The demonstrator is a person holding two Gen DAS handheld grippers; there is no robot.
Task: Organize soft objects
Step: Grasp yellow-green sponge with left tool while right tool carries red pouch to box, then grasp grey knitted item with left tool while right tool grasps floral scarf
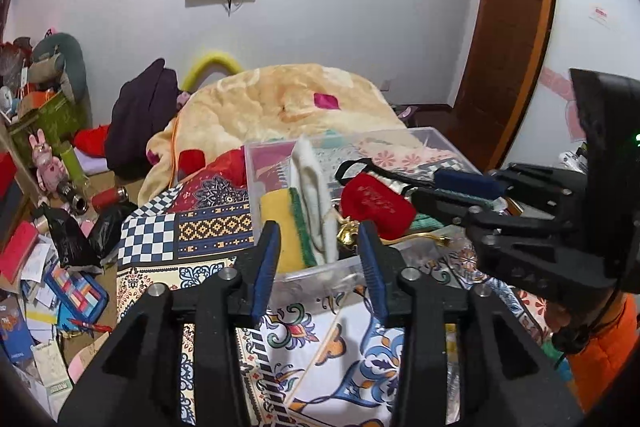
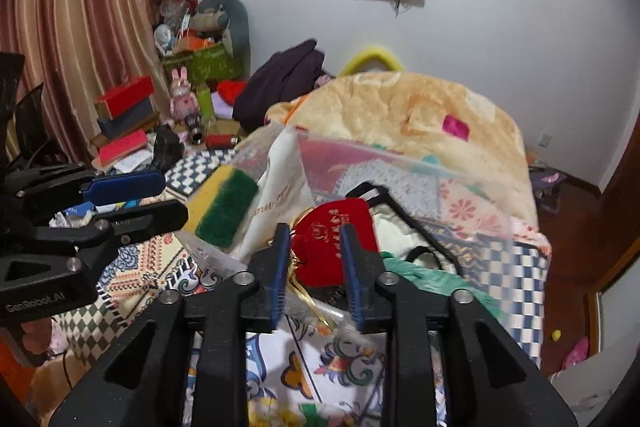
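A clear plastic bin [image 1: 320, 273] sits on the patterned bed cover and holds a yellow-green sponge [image 1: 286, 227], a white cloth [image 1: 312, 183], a red pouch [image 1: 378, 205] and a green cloth [image 1: 428, 223]. My left gripper [image 1: 320, 247] is open and empty at the bin's near wall, in front of the sponge. My right gripper [image 2: 316, 247] is open with its blue pads on either side of the red pouch [image 2: 336, 239], over the bin [image 2: 400, 163]. The sponge [image 2: 224, 203] and white cloth [image 2: 276, 195] lie to its left. The right gripper also shows in the left wrist view [image 1: 452, 195].
A beige blanket [image 1: 288, 99] is heaped behind the bin, with a dark purple garment [image 1: 140, 119] to its left. Boxes, papers, a pink bunny toy [image 1: 48, 163] and bottles clutter the floor at left. A wooden door [image 1: 508, 27] stands at right.
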